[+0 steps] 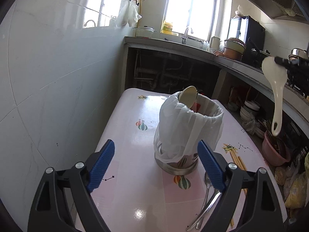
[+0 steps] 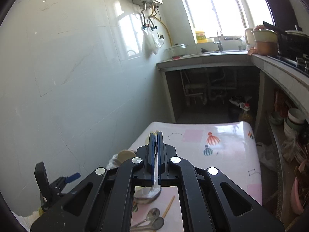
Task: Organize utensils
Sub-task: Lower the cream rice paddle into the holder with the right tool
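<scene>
Utensils are split between the holder and the bench at this point. My left claw [image 1: 155, 166] stands released, its blue pads wide apart and pressing on nothing, with the plastic-lined metal holder [image 1: 185, 133] just ahead of it and slightly toward its right pad. A pale spoon [image 1: 187, 96] already leans inside that holder. My right claw [image 2: 156, 145] is clenched on the bowl end of a white plastic ladle [image 1: 276, 89]; in the left view the ladle hangs in the air well to the right of the holder and above it, long axis near vertical, handle end pointing down. I judge this is the relation that matters: the handle tip must travel left and come over the holder's open mouth before it goes down, and the right hand is the one carrying it.

Metal spoons [image 1: 207, 199] lie on the bench [image 1: 135, 154] beside the left claw's right pad, handles running toward me, with chopsticks [image 1: 238, 164] just beyond them. I judge the left hand is nearer those, so they fall to it.
</scene>
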Action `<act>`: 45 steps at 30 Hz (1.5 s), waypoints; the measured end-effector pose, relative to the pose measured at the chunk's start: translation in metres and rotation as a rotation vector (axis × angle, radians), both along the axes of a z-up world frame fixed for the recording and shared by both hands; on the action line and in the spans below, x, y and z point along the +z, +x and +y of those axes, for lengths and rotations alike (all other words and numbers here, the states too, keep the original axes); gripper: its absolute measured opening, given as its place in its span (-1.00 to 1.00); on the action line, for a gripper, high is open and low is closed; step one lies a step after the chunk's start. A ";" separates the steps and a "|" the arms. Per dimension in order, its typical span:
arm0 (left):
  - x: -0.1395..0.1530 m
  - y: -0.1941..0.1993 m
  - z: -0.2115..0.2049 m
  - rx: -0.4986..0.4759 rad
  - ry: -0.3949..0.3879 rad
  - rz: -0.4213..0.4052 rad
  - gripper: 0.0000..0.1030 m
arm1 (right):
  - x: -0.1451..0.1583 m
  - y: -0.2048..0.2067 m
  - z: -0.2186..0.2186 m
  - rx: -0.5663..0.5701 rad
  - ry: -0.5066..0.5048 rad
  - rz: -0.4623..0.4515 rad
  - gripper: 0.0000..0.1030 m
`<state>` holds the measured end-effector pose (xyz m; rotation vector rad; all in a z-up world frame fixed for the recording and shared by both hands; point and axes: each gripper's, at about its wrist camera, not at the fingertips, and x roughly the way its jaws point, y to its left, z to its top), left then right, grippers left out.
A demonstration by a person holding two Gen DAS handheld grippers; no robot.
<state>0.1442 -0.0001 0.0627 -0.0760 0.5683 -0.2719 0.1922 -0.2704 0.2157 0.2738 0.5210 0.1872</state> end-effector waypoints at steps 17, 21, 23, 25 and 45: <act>-0.017 -0.006 0.028 0.077 0.002 0.031 0.72 | -0.061 0.102 0.078 0.043 -0.253 -0.039 -0.99; -0.020 -0.003 0.030 0.082 -0.003 0.040 0.73 | -0.086 0.097 0.098 0.081 -0.362 -0.019 -0.99; -0.022 -0.001 0.029 0.080 -0.004 0.047 0.73 | -0.097 0.091 0.108 0.104 -0.412 -0.015 -0.99; -0.023 0.000 0.028 0.076 -0.005 0.051 0.73 | -0.102 0.083 0.116 0.119 -0.452 -0.030 -0.97; -0.021 -0.005 0.013 0.062 0.026 0.050 0.73 | -0.112 0.046 0.125 0.278 -0.469 0.022 -0.79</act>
